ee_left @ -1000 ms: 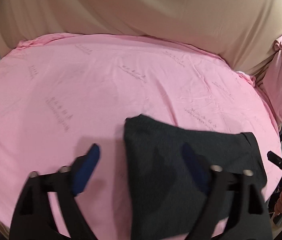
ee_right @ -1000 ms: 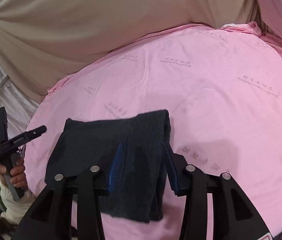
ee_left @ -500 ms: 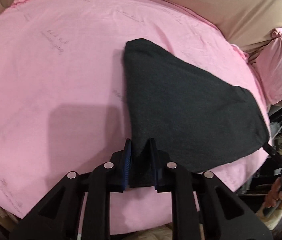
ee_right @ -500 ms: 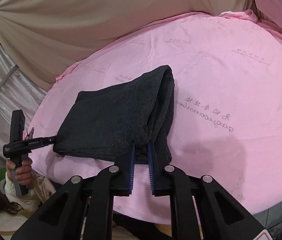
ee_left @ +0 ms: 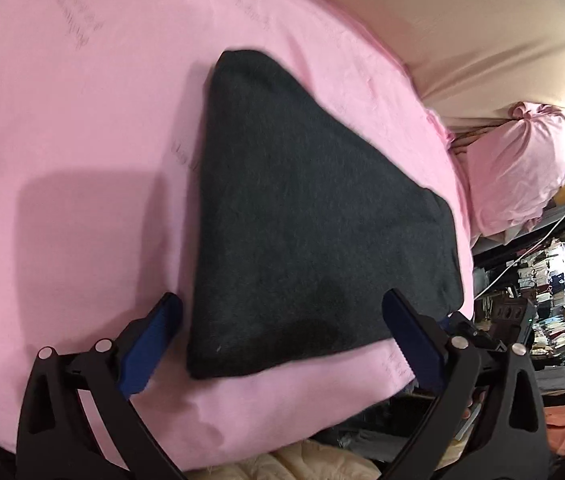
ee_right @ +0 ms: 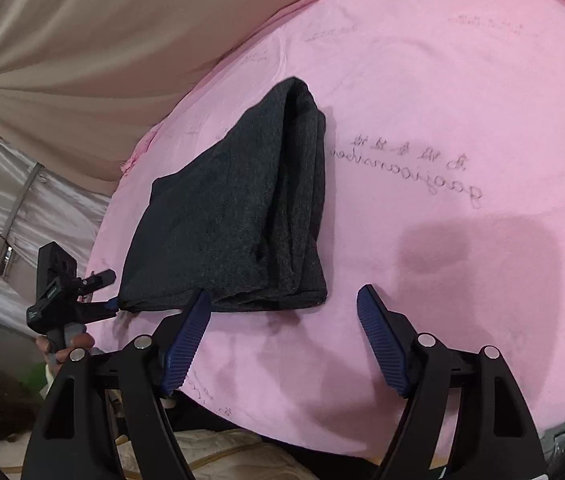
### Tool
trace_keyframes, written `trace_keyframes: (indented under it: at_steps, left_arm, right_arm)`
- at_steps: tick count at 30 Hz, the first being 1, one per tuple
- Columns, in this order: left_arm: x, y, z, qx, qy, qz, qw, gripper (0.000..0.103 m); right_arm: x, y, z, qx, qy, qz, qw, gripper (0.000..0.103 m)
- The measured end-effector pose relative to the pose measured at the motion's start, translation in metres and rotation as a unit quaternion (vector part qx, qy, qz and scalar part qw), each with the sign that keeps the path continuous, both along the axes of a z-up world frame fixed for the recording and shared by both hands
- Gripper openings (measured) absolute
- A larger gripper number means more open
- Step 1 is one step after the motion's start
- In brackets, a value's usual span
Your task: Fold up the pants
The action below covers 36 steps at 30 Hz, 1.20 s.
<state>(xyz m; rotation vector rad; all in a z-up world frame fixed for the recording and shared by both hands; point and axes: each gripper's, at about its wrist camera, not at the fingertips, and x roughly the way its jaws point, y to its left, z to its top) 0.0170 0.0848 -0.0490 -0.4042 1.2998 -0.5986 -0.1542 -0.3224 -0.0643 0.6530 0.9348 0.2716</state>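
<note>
The dark grey pants lie folded in a flat stack on the pink bed sheet, near its front edge. In the right wrist view the pants show their layered folded edge on the right. My left gripper is open and empty, its blue pads either side of the stack's near edge and a little above it. My right gripper is open and empty, just in front of the stack's near right corner. The left gripper also shows in the right wrist view at the stack's left corner.
A beige curtain hangs behind the bed. A pink pillow lies off the bed's right side, with cluttered shelves beyond. A cream quilted cover lies below the bed's front edge.
Both grippers were shut on the pants' near edge half a second ago. Both have opened and let go, and the folded pants now rest on the sheet.
</note>
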Motion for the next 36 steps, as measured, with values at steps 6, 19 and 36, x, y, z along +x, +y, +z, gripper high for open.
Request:
trace_keyframes:
  at_steps: [6,19,36]
  left_arm:
    - [0.021,-0.017,-0.012,-0.021,-0.004,-0.023,0.9995,0.098]
    - [0.052,-0.025,-0.012,-0.062,-0.02,-0.069,0.9955,0.097]
    - [0.011,-0.004,0.02,-0.027,-0.009,-0.068,0.9973,0.016]
  right_arm:
    - [0.034,0.011,-0.005,0.037,-0.013,0.056,0.998,0.074]
    - [0.085,0.033,-0.009,0.07,-0.01,0.098,0.993,0.075]
    - [0.01,0.038,0.013,0.061,0.029,0.039,0.997,0.028]
